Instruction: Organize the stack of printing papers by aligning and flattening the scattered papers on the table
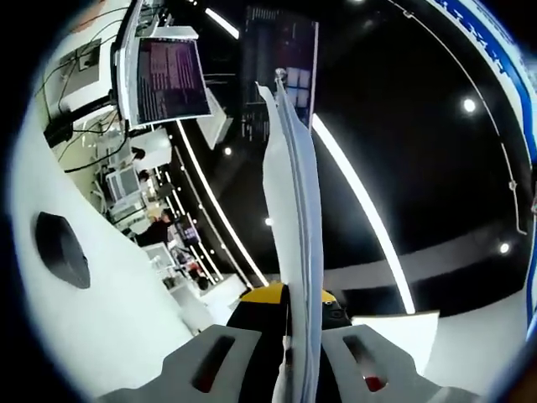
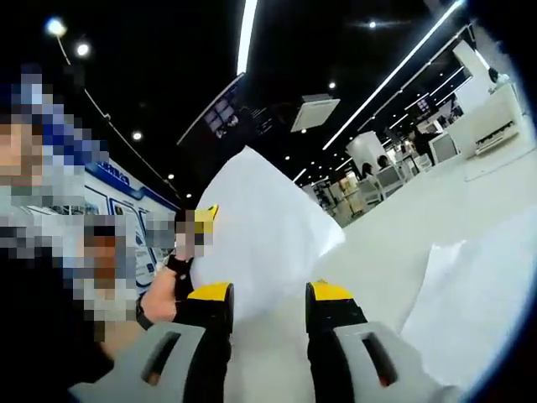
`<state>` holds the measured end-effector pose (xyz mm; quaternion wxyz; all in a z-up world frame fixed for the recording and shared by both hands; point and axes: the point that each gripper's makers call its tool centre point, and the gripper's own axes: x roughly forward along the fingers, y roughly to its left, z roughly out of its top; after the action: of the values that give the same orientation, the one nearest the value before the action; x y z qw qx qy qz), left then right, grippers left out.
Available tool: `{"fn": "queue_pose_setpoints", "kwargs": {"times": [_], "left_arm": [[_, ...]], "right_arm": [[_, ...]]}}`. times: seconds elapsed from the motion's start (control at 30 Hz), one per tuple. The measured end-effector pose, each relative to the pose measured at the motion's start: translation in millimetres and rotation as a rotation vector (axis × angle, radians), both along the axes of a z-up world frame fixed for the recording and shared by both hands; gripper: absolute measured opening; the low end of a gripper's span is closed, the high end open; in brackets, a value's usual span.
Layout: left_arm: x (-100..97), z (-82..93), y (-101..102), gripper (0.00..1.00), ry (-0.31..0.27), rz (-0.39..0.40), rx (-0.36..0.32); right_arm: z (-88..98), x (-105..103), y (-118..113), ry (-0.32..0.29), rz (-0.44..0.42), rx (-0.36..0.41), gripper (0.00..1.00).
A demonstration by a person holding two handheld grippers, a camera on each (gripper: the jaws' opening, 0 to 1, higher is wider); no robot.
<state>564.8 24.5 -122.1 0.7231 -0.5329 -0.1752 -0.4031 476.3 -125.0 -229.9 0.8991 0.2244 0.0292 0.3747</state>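
A stack of white printing papers (image 1: 294, 210) stands upright, seen edge-on in the left gripper view, rising from between my jaws. My left gripper (image 1: 294, 312) is shut on its lower edge. In the right gripper view the same papers (image 2: 264, 222) face me as a broad white sheet. My right gripper (image 2: 268, 294) stands open, its yellow-tipped jaws either side of the sheet's lower part. The left gripper's yellow tip (image 2: 204, 217) holds the sheet's left edge, with a person's hand (image 2: 164, 290) below it. Another loose paper (image 2: 478, 302) lies on the white table (image 2: 403, 227) to the right.
Two monitors (image 1: 168, 80) (image 1: 281, 59) stand beyond the papers, with cables beside them. A black round object (image 1: 60, 248) sits on the white surface at left. A person is close on the left of the right gripper view. Desks and people (image 2: 419, 138) are far off.
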Motion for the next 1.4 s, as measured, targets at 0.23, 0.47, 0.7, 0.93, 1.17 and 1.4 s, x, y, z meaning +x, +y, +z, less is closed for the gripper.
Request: {"fn": "queue_pose_setpoints", "kwargs": {"times": [0.23, 0.47, 0.7, 0.93, 1.17, 1.4], "left_arm": [[1.0, -6.4, -1.6, 0.06, 0.009, 0.001, 0.006], [4.6, -11.7, 3.4, 0.06, 0.032, 0.007, -0.014], [14.4, -24.6, 1.2, 0.06, 0.09, 0.012, -0.024], [10.1, -28.1, 2.1, 0.06, 0.112, 0.007, -0.035], [10.9, -31.4, 3.1, 0.06, 0.133, 0.019, -0.032], [14.4, -45.1, -1.9, 0.06, 0.172, 0.013, -0.007]], "right_arm": [[-0.7, 0.2, -2.1, 0.004, -0.004, 0.003, 0.3], [-1.1, 0.0, -2.6, -0.001, -0.005, -0.004, 0.3], [-2.8, 1.7, -1.5, 0.001, -0.006, -0.016, 0.31], [-3.3, 1.1, 0.8, -0.004, -0.01, -0.031, 0.32], [-3.1, 3.1, -1.4, -0.016, -0.042, -0.05, 0.38], [-2.8, 3.4, -0.9, -0.015, -0.041, -0.049, 0.38]]}}
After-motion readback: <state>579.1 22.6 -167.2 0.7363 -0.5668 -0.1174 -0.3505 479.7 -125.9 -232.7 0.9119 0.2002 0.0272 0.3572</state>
